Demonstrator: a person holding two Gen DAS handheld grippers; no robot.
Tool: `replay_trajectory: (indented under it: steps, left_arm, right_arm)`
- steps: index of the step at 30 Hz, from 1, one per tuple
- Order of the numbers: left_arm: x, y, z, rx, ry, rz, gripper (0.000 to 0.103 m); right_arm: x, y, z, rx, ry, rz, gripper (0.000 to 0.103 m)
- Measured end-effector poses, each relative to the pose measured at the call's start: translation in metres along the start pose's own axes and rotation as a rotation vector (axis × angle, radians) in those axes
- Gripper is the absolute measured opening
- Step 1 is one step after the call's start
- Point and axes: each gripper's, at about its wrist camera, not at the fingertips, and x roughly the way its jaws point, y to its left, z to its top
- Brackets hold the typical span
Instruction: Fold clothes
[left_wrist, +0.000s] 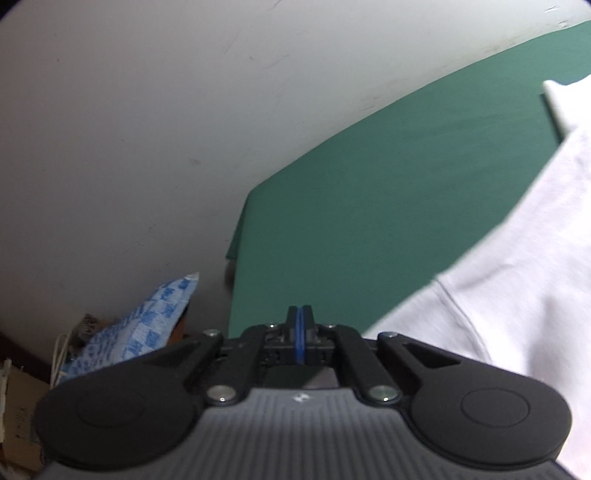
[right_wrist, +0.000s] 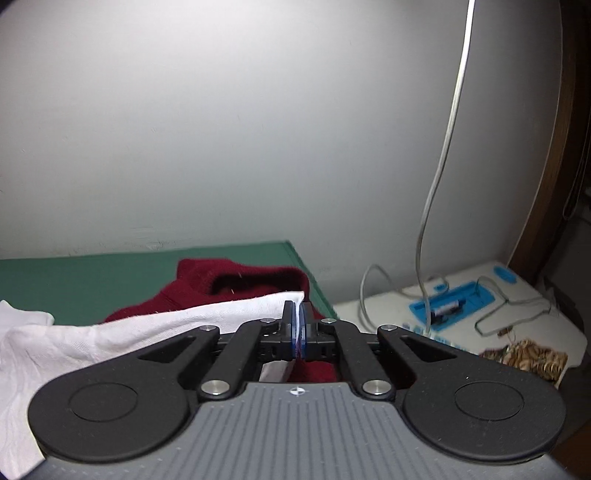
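Left gripper (left_wrist: 300, 314): jaws pressed together, empty; shirt (left_wrist: 517, 266) to its right.
Right gripper (right_wrist: 297, 314): jaws closed beside shirt (right_wrist: 147, 328) corner; pinch unclear.

My tongs (left_wrist: 300, 314) are matt black plastic with shiny metal rivets and a ribbed grey body, over a matt green table (left_wrist: 369, 206), a soft white cotton cloth (left_wrist: 517, 277) faintly creased, a fuzzy dark red knit (right_wrist: 236, 280), and a smooth, scuffed painted wall (left_wrist: 129, 110).
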Motion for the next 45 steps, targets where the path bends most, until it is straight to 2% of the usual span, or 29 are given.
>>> replay_trajectory:
  steps: [2,3,4,5,6,7,8,10,12,15,18,22,23,24,27,28,29,30,33,36,38,40,42,45]
  left_arm:
    - [-0.004,0.015,0.004,-0.061,0.000,-0.043,0.000]
    - [-0.011,0.025,0.003,-0.098,-0.015,-0.067,0.001]
    - [-0.017,0.036,0.003,-0.136,-0.029,-0.092,0.001]
    - [-0.029,0.047,-0.001,-0.168,-0.060,-0.099,0.003]
    - [-0.046,0.062,-0.008,-0.208,-0.090,-0.128,0.011]
    - [-0.062,0.076,-0.018,-0.246,-0.109,-0.174,0.015]
    - [-0.076,0.085,-0.030,-0.272,-0.113,-0.206,0.018]
    - [-0.104,0.098,-0.055,-0.302,-0.115,-0.252,0.019]
    - [-0.129,0.096,-0.081,-0.310,-0.099,-0.298,0.019]
    - [-0.149,0.078,-0.109,-0.312,-0.047,-0.408,0.021]
    - [-0.149,0.060,-0.124,-0.337,0.000,-0.494,0.020]
    - [-0.139,0.044,-0.124,-0.450,0.031,-0.567,0.024]
    - [-0.135,0.041,-0.121,-0.475,0.033,-0.575,0.029]
    - [-0.129,0.042,-0.118,-0.498,0.035,-0.583,0.033]
    - [-0.110,0.047,-0.106,-0.542,0.032,-0.590,0.031]
    - [-0.106,0.048,-0.103,-0.548,0.040,-0.579,0.023]
    - [-0.099,0.053,-0.102,-0.559,0.048,-0.585,0.007]
    - [-0.097,0.056,-0.101,-0.573,0.048,-0.593,0.005]
    - [-0.111,0.063,-0.104,-0.552,0.004,-0.565,0.004]
    - [-0.140,0.071,-0.115,-0.478,-0.058,-0.525,0.004]
    - [-0.148,0.076,-0.124,-0.420,-0.064,-0.514,0.005]
    - [-0.157,0.081,-0.133,-0.363,-0.069,-0.502,0.014]
    - [-0.156,0.083,-0.145,-0.326,-0.042,-0.462,0.013]
    - [-0.169,0.096,-0.177,-0.385,0.021,-0.558,0.013]
  right_arm:
    - [-0.003,-0.003,-0.004,0.008,0.004,-0.042,0.008]
    - [-0.009,-0.003,-0.004,0.009,-0.008,-0.071,0.025]
    - [-0.019,-0.003,-0.005,0.006,-0.033,-0.109,0.049]
    - [-0.030,-0.004,-0.005,0.014,-0.065,-0.127,0.057]
    - [-0.042,-0.008,-0.005,0.032,-0.103,-0.125,0.063]
    - [-0.057,-0.010,-0.006,0.051,-0.140,-0.098,0.063]
    - [-0.072,-0.011,-0.008,0.067,-0.164,-0.031,0.062]
    - [-0.097,-0.004,-0.020,0.075,-0.131,0.203,0.053]
    - [-0.119,0.010,-0.037,0.076,-0.025,0.438,0.049]
    - [-0.156,0.049,-0.082,0.021,0.151,0.764,0.046]
    - [-0.201,0.090,-0.124,-0.131,0.234,0.973,0.046]
    - [-0.255,0.134,-0.158,-0.302,0.292,1.143,0.046]
    - [-0.266,0.142,-0.165,-0.340,0.300,1.163,0.046]
    - [-0.275,0.147,-0.171,-0.373,0.300,1.164,0.046]
    - [-0.288,0.144,-0.185,-0.352,0.316,1.106,0.046]
    - [-0.291,0.142,-0.189,-0.337,0.322,1.082,0.046]
    - [-0.295,0.140,-0.193,-0.322,0.328,1.059,0.046]
    - [-0.296,0.138,-0.196,-0.305,0.332,1.035,0.046]
    - [-0.299,0.126,-0.202,-0.252,0.333,0.961,0.046]
    - [-0.307,0.106,-0.206,-0.202,0.327,0.895,0.046]
    - [-0.312,0.092,-0.208,-0.169,0.324,0.852,0.046]
    - [-0.317,0.075,-0.211,-0.134,0.321,0.816,0.046]
    - [-0.320,0.061,-0.213,-0.119,0.318,0.772,0.047]
    - [-0.322,0.036,-0.214,-0.123,0.318,0.673,0.048]
